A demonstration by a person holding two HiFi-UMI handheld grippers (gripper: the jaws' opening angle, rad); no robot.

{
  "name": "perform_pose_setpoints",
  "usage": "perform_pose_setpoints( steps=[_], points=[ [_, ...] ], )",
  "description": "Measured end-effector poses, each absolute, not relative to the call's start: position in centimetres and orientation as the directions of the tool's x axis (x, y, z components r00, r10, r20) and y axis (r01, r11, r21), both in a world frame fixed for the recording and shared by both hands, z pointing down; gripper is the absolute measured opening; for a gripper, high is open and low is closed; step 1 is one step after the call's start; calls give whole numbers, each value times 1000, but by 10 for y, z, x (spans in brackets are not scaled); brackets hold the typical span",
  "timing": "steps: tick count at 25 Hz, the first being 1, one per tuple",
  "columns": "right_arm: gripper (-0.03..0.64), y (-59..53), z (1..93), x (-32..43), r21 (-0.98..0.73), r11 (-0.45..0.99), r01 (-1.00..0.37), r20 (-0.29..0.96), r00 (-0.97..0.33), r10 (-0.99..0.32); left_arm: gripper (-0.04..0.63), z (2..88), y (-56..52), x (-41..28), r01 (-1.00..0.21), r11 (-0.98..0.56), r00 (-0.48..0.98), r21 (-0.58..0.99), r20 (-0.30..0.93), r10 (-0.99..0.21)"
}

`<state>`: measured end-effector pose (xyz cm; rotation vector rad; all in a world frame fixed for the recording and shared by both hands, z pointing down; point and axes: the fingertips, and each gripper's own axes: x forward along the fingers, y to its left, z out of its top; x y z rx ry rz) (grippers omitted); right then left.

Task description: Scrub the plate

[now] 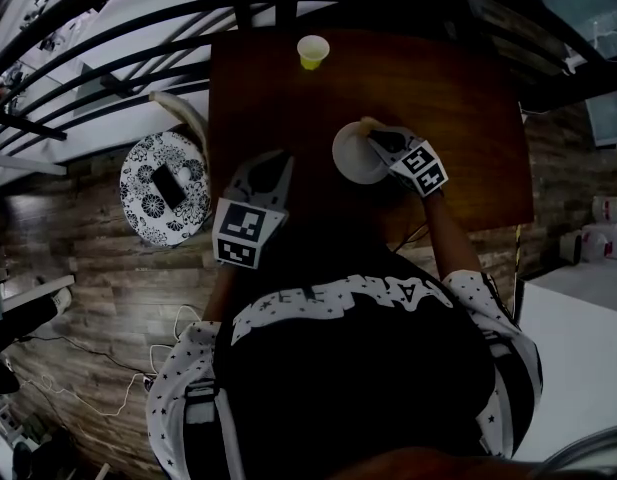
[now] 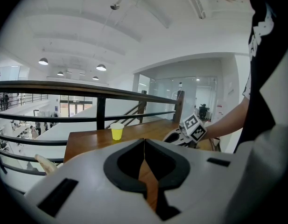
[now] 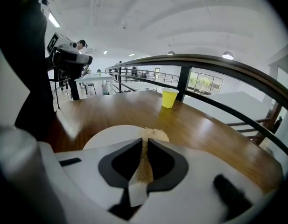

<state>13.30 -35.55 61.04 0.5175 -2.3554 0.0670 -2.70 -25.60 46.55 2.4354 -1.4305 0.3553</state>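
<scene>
A white plate lies on the dark wooden table, and shows again as a plate just under the jaws in the right gripper view. My right gripper hangs over its right part, shut on a tan scrub pad whose end rests on the plate; the pad's tip pokes out at the plate's far rim. My left gripper is shut and holds nothing, above the table to the plate's left. Its jaws meet with only table showing behind.
A yellow paper cup stands near the table's far edge, in front of a black railing. A round patterned stool with a dark phone on it sits on the floor to the left. A white table is at the right.
</scene>
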Motion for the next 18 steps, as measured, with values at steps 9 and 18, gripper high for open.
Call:
perform_pose_setpoints(
  steps=[9,18],
  points=[
    [44,-347,615,142,77,909,-409,665,-659,-353,14,466,-255,-25,-871,-476,487,124,353,-799],
    [44,-338,615,156,19,875,-484,642,-665,-382,14,464,-257,-17,-856,-502,510,122,348,-786]
  ],
)
